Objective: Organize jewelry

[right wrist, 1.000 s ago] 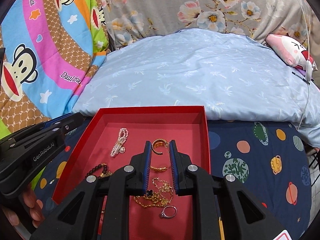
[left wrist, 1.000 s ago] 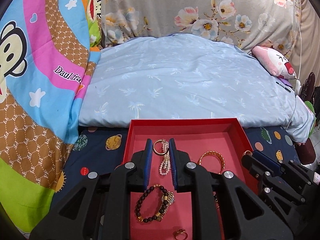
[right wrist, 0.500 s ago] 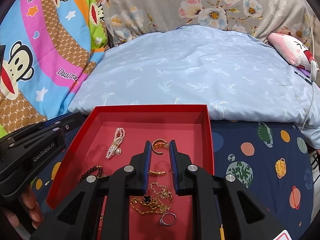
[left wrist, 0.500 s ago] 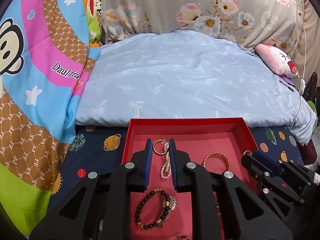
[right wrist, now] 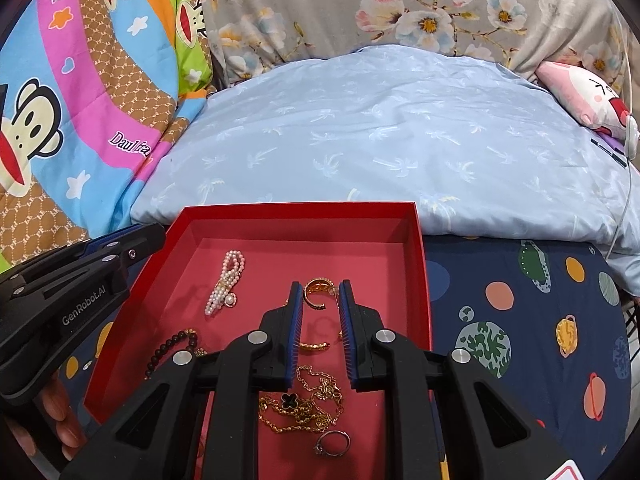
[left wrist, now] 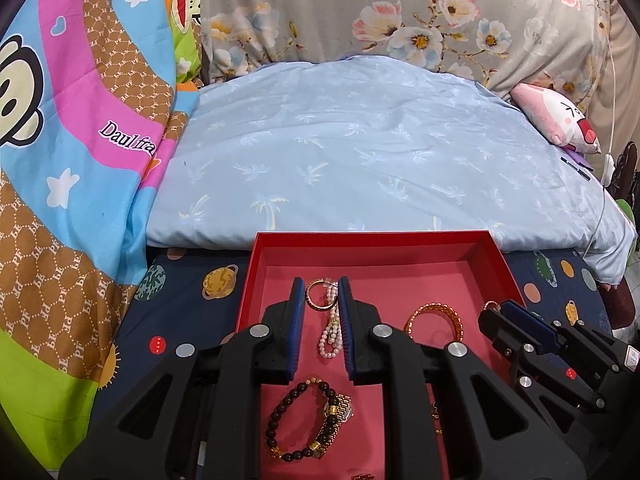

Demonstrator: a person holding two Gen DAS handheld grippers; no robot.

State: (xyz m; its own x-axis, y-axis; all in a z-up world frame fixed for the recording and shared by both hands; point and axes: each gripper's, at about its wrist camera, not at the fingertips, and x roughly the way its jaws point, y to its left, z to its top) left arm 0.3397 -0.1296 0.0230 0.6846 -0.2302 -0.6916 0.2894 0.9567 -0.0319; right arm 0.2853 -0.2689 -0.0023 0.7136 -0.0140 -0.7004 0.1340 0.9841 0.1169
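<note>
**Both grippers advance over the tray**

Left gripper (left wrist: 321, 292) — jaws narrowly open, empty — has edged forward to bracket the pearl bracelet (left wrist: 331, 330) and a gold hoop (left wrist: 316, 295). Right gripper (right wrist: 320, 294), likewise gapped and empty, has closed in on the gold cuff (right wrist: 318, 292). All jewelry lies inside the red tray (left wrist: 372, 237); pickup appears imminent.

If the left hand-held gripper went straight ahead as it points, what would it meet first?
Probably the pearl bracelet, lying between the open fingers of the left hand-held gripper beside a gold hoop; depth is unclear.
</note>
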